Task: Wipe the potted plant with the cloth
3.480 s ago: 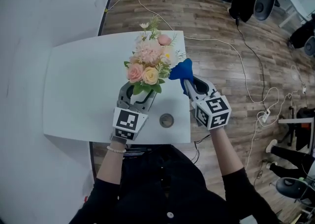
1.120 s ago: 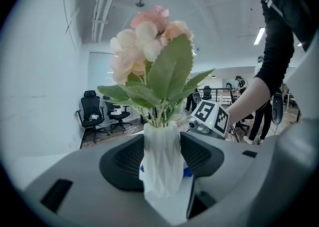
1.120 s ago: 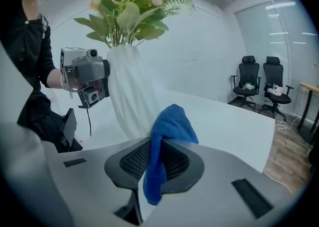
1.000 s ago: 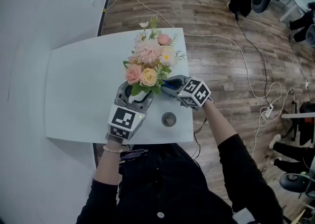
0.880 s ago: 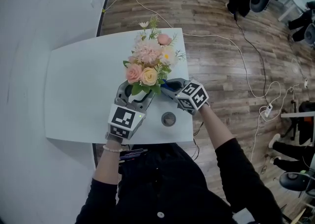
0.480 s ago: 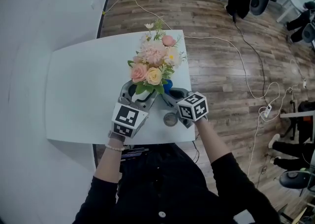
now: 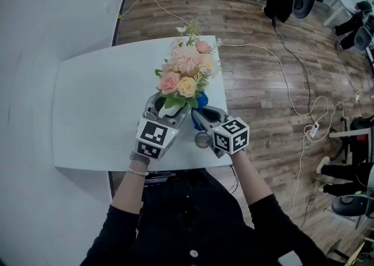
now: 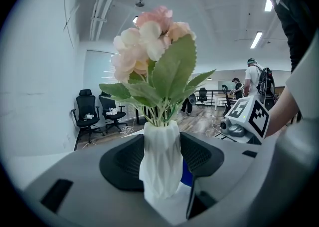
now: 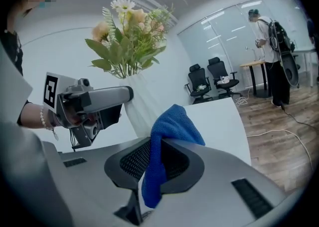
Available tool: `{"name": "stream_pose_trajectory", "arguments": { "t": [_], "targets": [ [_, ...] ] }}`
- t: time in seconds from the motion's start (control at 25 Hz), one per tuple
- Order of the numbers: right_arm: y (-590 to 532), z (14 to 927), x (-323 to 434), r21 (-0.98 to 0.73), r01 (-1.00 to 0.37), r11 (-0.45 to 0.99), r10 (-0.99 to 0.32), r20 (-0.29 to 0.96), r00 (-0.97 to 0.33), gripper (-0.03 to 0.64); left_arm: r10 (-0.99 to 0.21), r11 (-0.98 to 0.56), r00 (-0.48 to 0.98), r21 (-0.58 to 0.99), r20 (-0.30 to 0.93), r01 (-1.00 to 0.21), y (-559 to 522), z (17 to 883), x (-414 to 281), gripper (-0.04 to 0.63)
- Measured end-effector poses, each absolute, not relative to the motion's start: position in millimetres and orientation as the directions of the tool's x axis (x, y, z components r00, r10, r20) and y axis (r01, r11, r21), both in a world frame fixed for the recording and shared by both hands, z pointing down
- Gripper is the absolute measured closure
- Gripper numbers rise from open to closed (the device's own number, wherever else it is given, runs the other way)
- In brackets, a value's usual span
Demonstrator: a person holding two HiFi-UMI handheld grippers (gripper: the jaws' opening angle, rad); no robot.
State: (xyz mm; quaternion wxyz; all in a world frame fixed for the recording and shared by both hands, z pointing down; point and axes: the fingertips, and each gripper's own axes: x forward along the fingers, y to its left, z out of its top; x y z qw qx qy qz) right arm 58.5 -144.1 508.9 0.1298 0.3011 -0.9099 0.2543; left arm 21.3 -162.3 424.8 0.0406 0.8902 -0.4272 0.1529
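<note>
A bunch of pink and cream flowers stands in a ribbed white vase near the right edge of the white table. My left gripper is shut on the vase, its pads pressing both sides. My right gripper is shut on a blue cloth, which shows just right of the vase under the leaves. In the head view the cloth peeks out beside the vase, and whether it touches the vase I cannot tell.
A round grey grommet sits in the table near the front edge, beside my right gripper. Cables trail over the wooden floor right of the table. Office chairs and people stand in the background.
My right gripper brought the blue cloth down from beside the flowers to low at the vase's right side. The left gripper kept its hold on the vase.
</note>
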Motion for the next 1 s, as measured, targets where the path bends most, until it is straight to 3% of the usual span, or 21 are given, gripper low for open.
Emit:
{"name": "stream_pose_trajectory", "arguments": {
  "t": [0.6, 1.0],
  "targets": [
    [-136.7, 433.1, 48.0, -0.221, -0.615, 0.757, -0.550, 0.292, -0.782, 0.543, -0.727, -0.655, 0.611, -0.045, 0.313, -0.755, -162.0, 425.8, 20.8, 0.354],
    [-133.3, 443.5, 45.2, -0.214, -0.628, 0.748, -0.551, 0.329, -0.767, 0.542, -0.715, -0.667, 0.624, -0.040, 0.317, -0.744, -161.4, 425.3, 20.3, 0.354]
  ]
}}
